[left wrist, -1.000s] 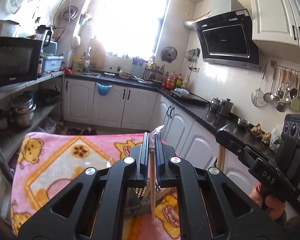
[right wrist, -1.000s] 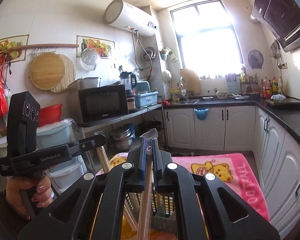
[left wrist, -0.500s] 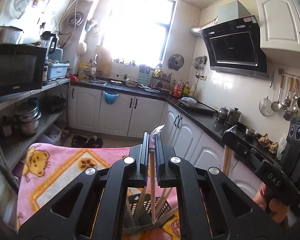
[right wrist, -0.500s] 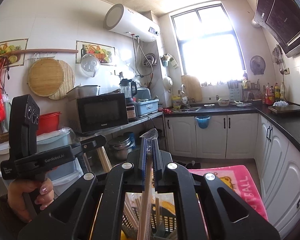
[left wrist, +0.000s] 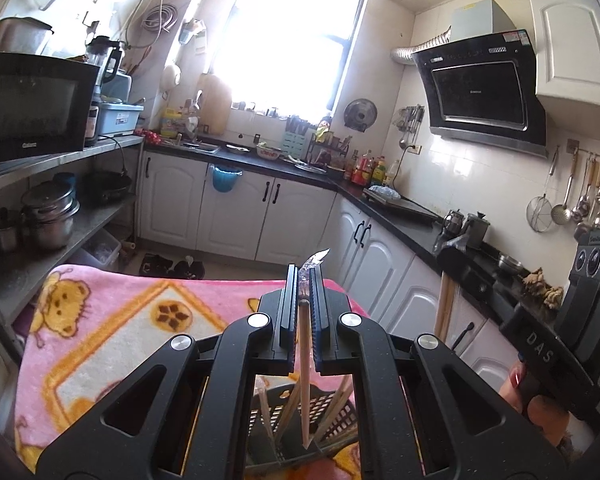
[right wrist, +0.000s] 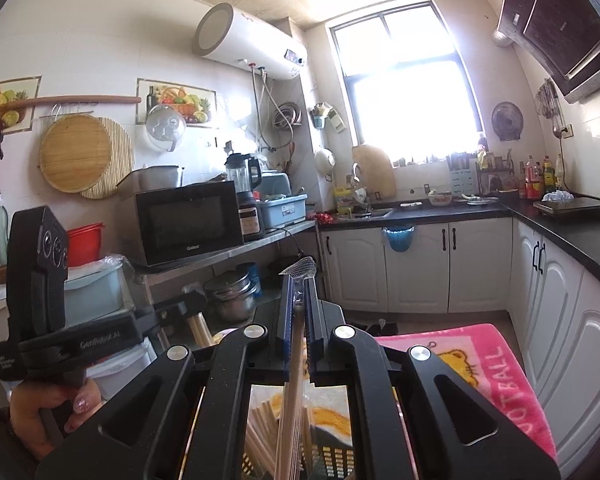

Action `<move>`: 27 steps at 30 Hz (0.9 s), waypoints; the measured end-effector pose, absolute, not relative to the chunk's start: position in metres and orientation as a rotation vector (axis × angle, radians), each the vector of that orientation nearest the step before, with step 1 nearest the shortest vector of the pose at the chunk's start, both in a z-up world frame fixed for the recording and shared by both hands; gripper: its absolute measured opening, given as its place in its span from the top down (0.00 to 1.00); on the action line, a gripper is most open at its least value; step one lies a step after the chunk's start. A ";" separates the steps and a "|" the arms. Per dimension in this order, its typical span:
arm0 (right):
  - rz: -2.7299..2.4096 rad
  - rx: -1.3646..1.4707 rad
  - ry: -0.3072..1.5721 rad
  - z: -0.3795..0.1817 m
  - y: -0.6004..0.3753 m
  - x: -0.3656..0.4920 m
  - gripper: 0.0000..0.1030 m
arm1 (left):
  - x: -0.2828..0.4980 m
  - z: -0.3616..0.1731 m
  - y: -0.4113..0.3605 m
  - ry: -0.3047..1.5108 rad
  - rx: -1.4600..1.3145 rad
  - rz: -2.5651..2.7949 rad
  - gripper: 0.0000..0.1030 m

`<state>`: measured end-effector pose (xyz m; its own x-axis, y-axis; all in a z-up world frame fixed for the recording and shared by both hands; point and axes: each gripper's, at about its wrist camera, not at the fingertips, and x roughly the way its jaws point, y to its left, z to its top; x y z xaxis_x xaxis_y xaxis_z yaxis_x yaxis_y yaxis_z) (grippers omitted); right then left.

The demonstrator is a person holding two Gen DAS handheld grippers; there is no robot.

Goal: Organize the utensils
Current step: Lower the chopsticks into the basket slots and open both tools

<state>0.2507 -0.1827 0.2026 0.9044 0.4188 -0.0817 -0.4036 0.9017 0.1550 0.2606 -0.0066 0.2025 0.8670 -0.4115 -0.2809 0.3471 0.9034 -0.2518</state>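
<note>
Wooden chopstick pinched in left gripper, right gripper clamping wrapped chopsticks

Microwave — pink blanket

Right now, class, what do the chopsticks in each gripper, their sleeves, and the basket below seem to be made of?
Left chopsticks: probably bare wood or bamboo; pale tan, matt.
Right chopsticks: seemingly the same; pale, matt.
Sleeves: likely thin clear plastic film; see-through, shiny, crimped top.
Basket: apparently moulded plastic; dark, dull, regular grid of holes.
Left gripper and right gripper each pinch a wrapped pair.
</note>
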 end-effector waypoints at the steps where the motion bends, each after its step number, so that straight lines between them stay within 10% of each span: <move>1: 0.424 0.140 0.107 0.201 -0.183 0.254 0.94 | 0.261 0.201 -0.008 0.333 -0.190 -0.395 0.97; 27: 0.291 0.073 0.020 0.133 -0.169 0.293 0.94 | 0.284 0.144 -0.026 0.406 -0.143 -0.380 0.97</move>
